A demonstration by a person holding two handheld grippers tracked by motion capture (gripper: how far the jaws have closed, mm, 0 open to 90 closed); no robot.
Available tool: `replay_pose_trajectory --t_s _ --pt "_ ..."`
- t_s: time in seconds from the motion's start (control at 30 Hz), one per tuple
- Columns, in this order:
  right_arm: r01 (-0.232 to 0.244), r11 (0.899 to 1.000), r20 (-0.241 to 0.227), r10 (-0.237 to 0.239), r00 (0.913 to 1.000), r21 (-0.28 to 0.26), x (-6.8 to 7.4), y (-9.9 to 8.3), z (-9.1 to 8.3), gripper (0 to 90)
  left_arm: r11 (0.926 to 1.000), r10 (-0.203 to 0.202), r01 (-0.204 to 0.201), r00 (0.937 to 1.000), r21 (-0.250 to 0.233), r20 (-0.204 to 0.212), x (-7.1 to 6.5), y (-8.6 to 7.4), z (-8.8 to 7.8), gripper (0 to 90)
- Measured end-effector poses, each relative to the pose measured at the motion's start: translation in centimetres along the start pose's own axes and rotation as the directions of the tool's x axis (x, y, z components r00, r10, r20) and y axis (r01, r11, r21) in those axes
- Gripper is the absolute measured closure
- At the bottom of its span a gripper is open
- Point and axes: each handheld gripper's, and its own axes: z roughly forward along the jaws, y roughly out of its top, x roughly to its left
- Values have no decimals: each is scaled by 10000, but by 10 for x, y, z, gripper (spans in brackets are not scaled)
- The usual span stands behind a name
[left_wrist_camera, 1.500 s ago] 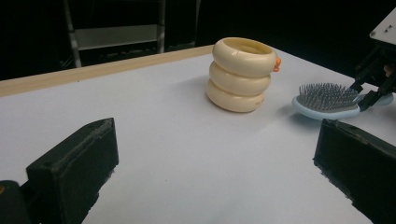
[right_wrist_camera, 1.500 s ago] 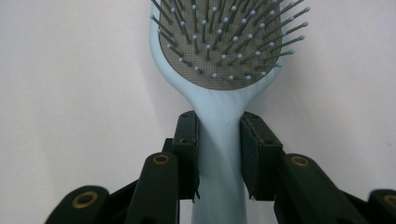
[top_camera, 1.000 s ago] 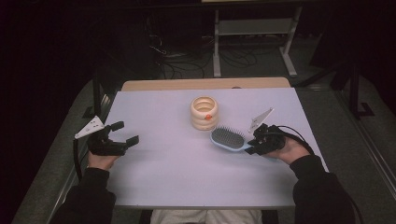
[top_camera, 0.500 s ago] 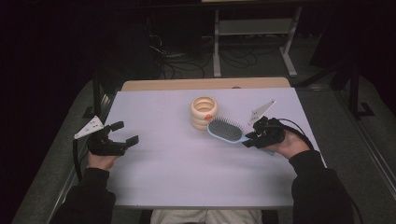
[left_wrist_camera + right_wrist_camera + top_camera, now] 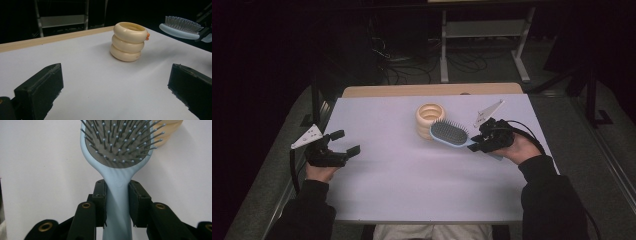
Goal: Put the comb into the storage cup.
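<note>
Black-jawed and spread wide with nothing between the jaws, the left gripper (image 5: 341, 144) sits where it was a second ago, at the left edge of the white table (image 5: 402, 185). At centre stands a cream ringed cup (image 5: 430, 120). Pale-blue hairbrush (image 5: 451, 134), its handle clamped in the right gripper (image 5: 478, 143), has risen off the table and moved leftward, its head now overlapping the cup.
</note>
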Motion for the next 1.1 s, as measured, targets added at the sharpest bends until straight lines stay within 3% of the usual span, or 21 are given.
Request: replay_pose_trajectory --t_s 0.63,1.1 --pt "27 9999 238 -24 9997 -154 -4 17 -3 682 10000 31 -32 10000 45 29 1 0 1 0" --pt "438 9976 508 -411 9979 -531 1 39 -11 682 10000 -6 5 9999 94 129 0 2 6 0"
